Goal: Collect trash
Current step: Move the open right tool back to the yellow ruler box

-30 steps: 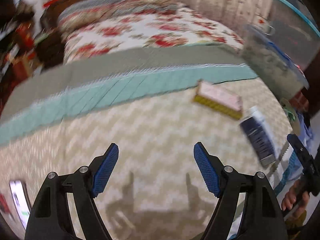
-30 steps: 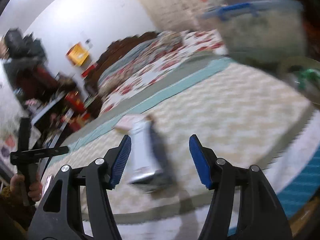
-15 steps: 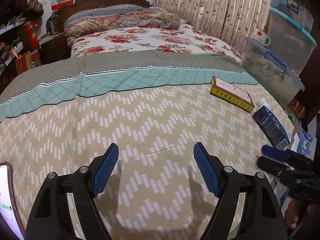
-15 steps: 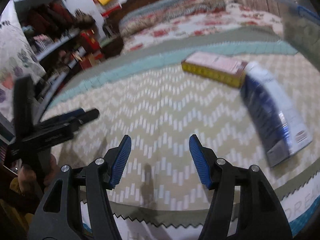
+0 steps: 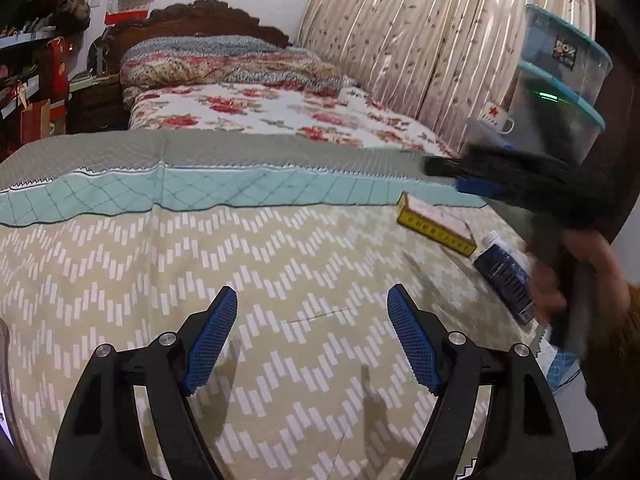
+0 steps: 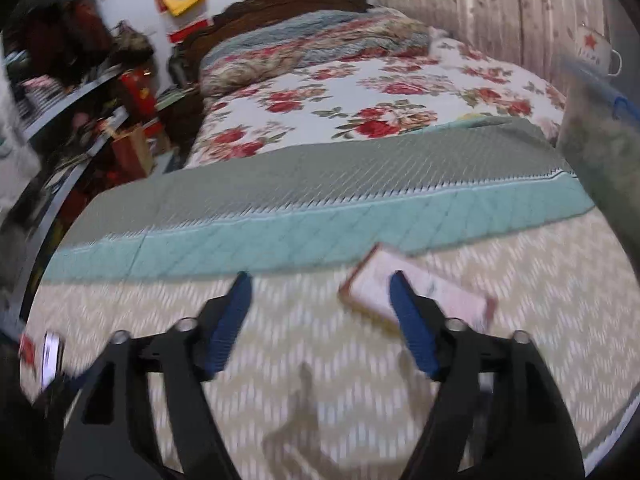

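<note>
We hold our left gripper (image 5: 310,340) above the beige zigzag bedspread (image 5: 200,264), its blue-padded fingers (image 5: 210,344) spread wide with nothing between them. Our right gripper (image 6: 320,320) is likewise spread and holds nothing; in the left wrist view it shows as a dark blur (image 5: 500,176) at the right, over the far edge of the bed. Two pieces of trash lie on the bedspread near that edge: a flat yellow-sided box (image 5: 438,224) with a pale top, and just beside it, on the near side, a dark blue carton (image 5: 506,276) with a white cap. In the right wrist view, which is smeared, the box (image 6: 436,288) sits just beyond the right finger and partly behind it. Stacked clear storage bins (image 5: 560,92) stand by the striped curtain (image 5: 420,40), with a white mug (image 5: 494,118) bearing a red star.
</note>
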Demonstrator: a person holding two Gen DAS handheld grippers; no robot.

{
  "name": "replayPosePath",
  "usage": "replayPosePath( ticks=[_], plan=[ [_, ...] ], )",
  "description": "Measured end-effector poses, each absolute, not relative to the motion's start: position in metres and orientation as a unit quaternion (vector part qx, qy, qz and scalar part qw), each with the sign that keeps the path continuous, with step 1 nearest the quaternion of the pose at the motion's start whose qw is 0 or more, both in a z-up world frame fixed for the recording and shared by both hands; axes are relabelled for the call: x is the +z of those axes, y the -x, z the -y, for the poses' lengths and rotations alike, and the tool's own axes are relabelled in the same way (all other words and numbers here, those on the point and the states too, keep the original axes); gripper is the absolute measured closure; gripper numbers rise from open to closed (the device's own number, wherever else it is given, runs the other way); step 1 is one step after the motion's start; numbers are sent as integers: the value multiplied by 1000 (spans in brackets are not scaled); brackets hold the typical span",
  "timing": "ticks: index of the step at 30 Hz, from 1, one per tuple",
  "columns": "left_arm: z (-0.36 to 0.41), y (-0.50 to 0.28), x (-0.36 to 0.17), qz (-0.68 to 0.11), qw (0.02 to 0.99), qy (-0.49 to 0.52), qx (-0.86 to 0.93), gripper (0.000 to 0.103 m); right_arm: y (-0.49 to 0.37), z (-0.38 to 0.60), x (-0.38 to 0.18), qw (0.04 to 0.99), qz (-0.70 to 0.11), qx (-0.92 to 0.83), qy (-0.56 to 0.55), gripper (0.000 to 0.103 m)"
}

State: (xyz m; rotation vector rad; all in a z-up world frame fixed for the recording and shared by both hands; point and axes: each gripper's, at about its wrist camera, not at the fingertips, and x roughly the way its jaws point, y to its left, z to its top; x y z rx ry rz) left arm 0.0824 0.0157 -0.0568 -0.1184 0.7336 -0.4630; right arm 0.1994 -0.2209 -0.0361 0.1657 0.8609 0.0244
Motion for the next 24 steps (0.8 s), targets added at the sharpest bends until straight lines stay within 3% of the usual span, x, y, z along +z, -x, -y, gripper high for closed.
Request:
replayPosePath(
  ticks=[6,9,10,12,16,19,21,24],
  plan=[
    [-26,-85,-58,-359,899,86,-236,29,-249,193,-75,863,-504,24,21,18],
    [-31,-88,-59,-365,894,101,-241,28,-241,169,-84,864,-491,27,109,18],
    [-32,-88,-60,-366,893,106,-242,28,-236,163,-87,864,-487,32,127,22],
    [-34,-89,-61,-369,890,114,-244,28,-226,156,-88,857,-496,86,107,71],
    [-35,-93,-62,-371,888,118,-246,28,-211,151,-85,858,-488,103,125,71],
    [-36,-94,-62,-370,888,117,-246,27,-209,157,-73,875,-458,75,136,59],
    [-36,-95,-62,-369,888,118,-247,26,-217,176,-59,891,-439,50,109,17],
    [-37,-96,-62,-369,888,118,-247,26,-237,207,-55,887,-459,25,50,9]
  ],
)
